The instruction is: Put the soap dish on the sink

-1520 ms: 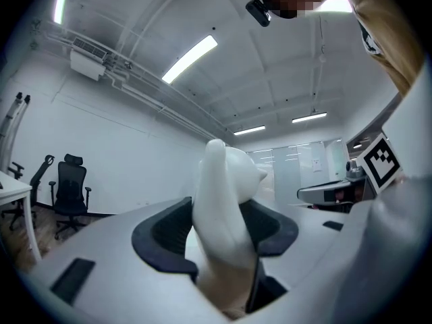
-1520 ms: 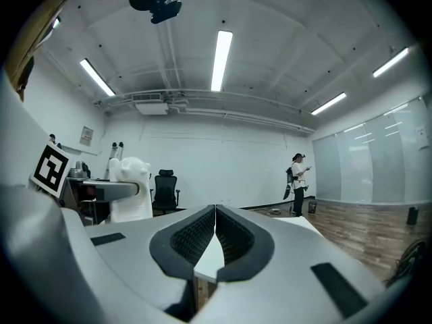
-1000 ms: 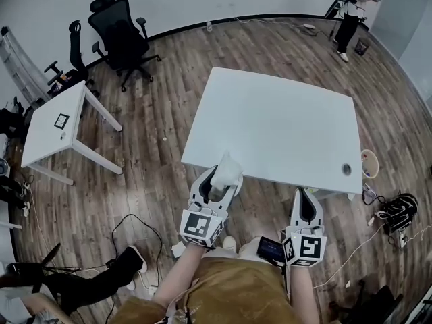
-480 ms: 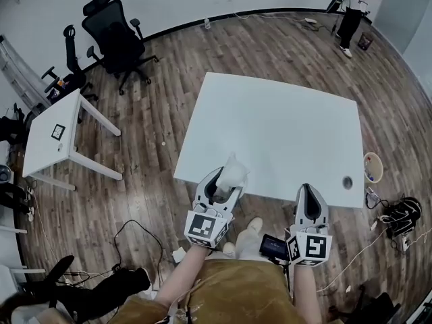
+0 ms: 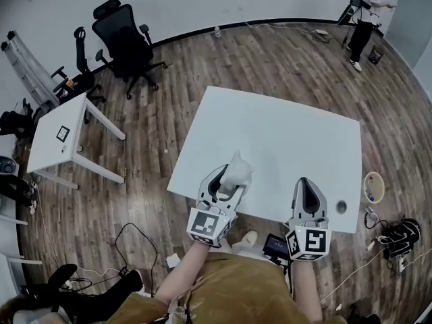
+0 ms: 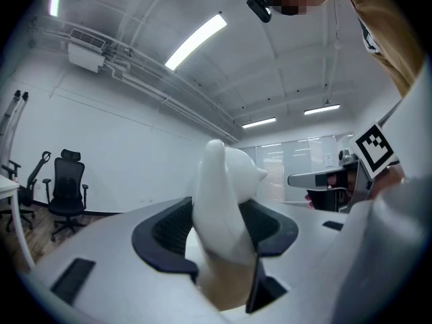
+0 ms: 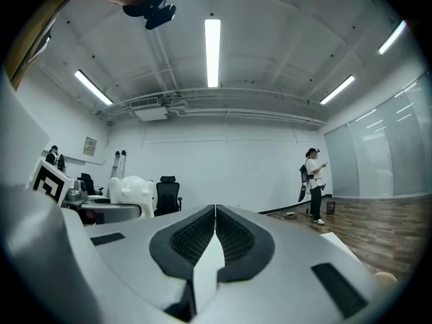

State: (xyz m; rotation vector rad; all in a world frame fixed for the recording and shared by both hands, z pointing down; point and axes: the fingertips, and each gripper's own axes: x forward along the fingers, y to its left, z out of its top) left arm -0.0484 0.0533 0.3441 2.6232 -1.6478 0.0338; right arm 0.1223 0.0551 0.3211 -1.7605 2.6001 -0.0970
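Note:
A white soap dish (image 5: 235, 170) stands upright between the pads of my left gripper (image 5: 226, 183), which is shut on it over the near edge of the white table (image 5: 283, 133). In the left gripper view the soap dish (image 6: 226, 211) fills the gap of the left gripper (image 6: 217, 231), both dark pads against it. My right gripper (image 5: 307, 196) hovers over the table's near edge to the right, shut with nothing in it; in its own view the right gripper (image 7: 216, 231) has its pads together. No sink shows in any view.
A small white desk (image 5: 61, 133) stands at the left with black office chairs (image 5: 125, 36) behind it. Cables (image 5: 131, 238) trail on the wooden floor near my feet. A person (image 5: 368, 12) stands far right. A round basket (image 5: 372, 186) sits by the table's right corner.
Both grippers moved forward from the floor side of the table edge to over its near edge. The soap dish stayed in the left gripper.

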